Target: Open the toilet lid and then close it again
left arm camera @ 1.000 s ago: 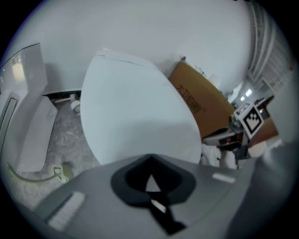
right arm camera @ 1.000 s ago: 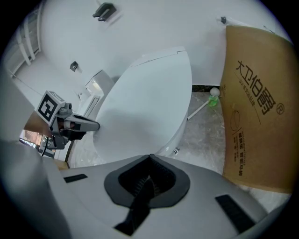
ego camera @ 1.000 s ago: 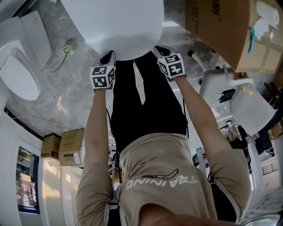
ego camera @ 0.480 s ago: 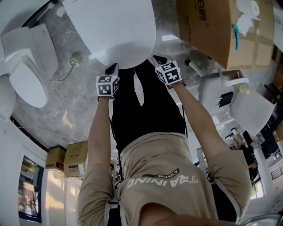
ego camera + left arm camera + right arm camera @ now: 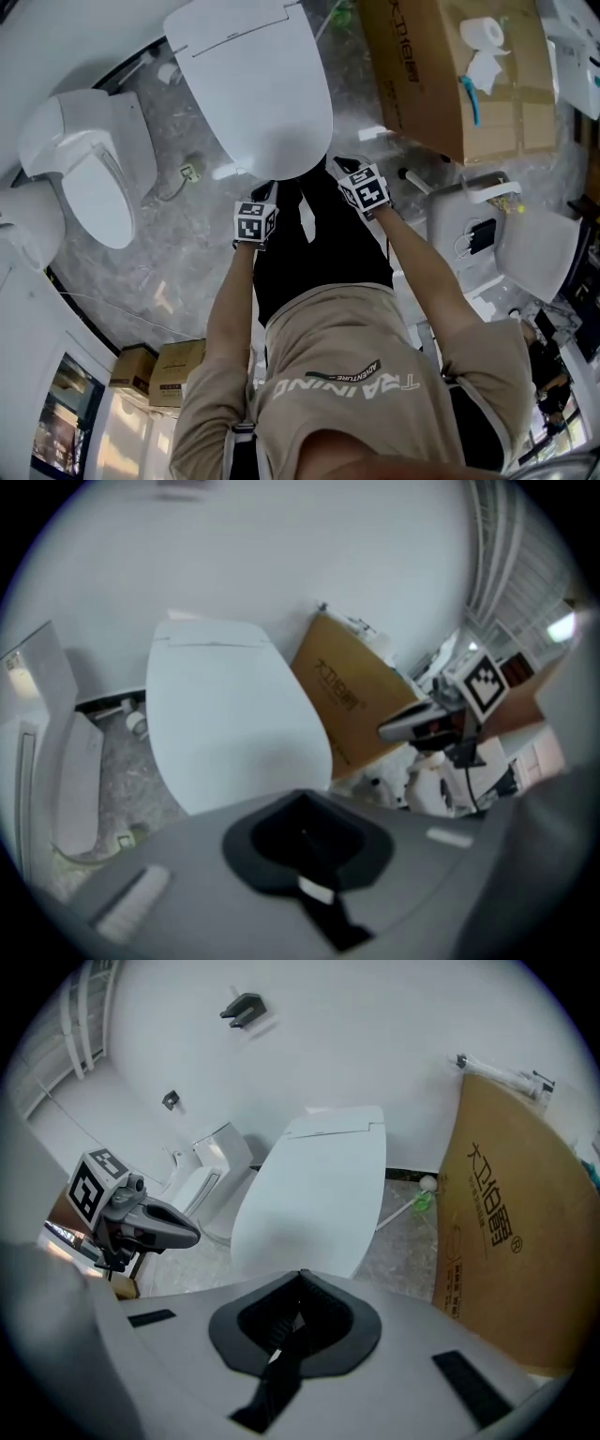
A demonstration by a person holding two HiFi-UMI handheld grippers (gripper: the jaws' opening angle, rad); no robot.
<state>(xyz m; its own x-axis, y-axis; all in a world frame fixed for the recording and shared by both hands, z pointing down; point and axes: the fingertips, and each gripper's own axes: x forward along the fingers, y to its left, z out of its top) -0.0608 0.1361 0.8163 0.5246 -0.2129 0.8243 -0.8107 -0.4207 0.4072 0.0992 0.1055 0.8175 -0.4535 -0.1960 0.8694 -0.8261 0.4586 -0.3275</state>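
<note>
On the far left, an other toilet [image 5: 89, 164] stands on the gray floor [image 5: 159, 262]. It is not the one for this job. Next comes the left gripper [image 5: 266, 193]. Its jaws are closed tight and there is nothing between them. Its tip is right at the front edge of the lid [image 5: 258, 94], a bit to the left side. The lid is big, white and egg shaped. It sits in the middle, just ahead of the person, with its hinge at the far end. It looks down, or lifted only a tiny bit, and I cannot tell which. The right gripper [image 5: 345, 167] is at the front edge too, a bit to the right side. Its jaws are also closed tight, with nothing in them. I cannot tell if either tip really touches the lid. On the right, a brown box [image 5: 441, 75] stands with a paper roll [image 5: 483, 33] on top. I think the job is only at its start. The lid must go all the way up, and then it must come back down.
</note>
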